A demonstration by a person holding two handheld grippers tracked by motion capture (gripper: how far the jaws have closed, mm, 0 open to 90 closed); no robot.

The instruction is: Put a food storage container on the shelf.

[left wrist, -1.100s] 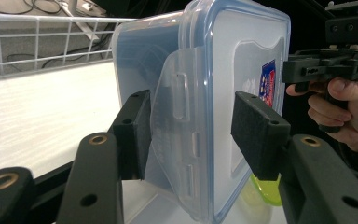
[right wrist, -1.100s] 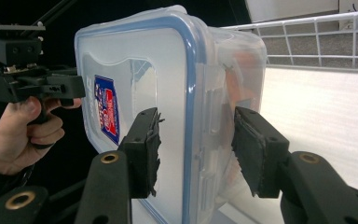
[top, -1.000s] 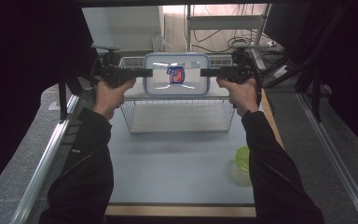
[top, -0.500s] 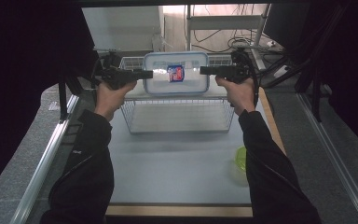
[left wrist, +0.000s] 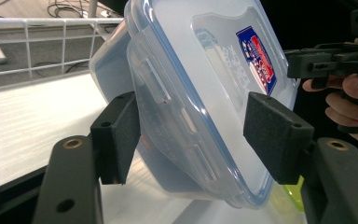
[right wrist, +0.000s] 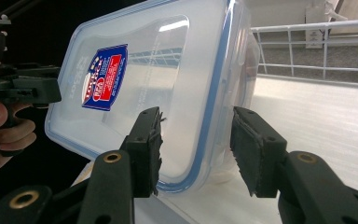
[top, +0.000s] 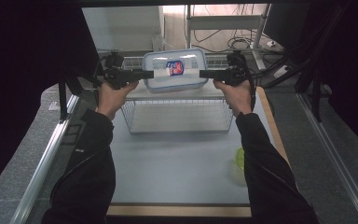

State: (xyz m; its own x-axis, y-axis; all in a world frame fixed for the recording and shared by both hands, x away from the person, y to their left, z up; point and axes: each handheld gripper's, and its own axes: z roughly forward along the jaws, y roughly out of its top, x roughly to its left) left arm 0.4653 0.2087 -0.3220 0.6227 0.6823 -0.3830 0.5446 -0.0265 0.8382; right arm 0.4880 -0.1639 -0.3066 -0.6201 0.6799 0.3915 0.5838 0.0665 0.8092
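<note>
Lidded container (top: 175, 70) hangs over the wire basket (top: 179, 114); left hand-held gripper (top: 145, 73) at nine o'clock has just been opening, pads off the rim; right hand-held gripper (top: 207, 73) at three o'clock straddles its end, grip unclear; setting down remains.

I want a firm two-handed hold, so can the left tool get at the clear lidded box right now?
Probably yes: the end of the box already sits inside the left tool, whose jaws have just been opening, and nothing else is in the gap.

Dim, dark-edged high view; glare on the lid (right wrist: 168, 28) (claw views sharp).
</note>
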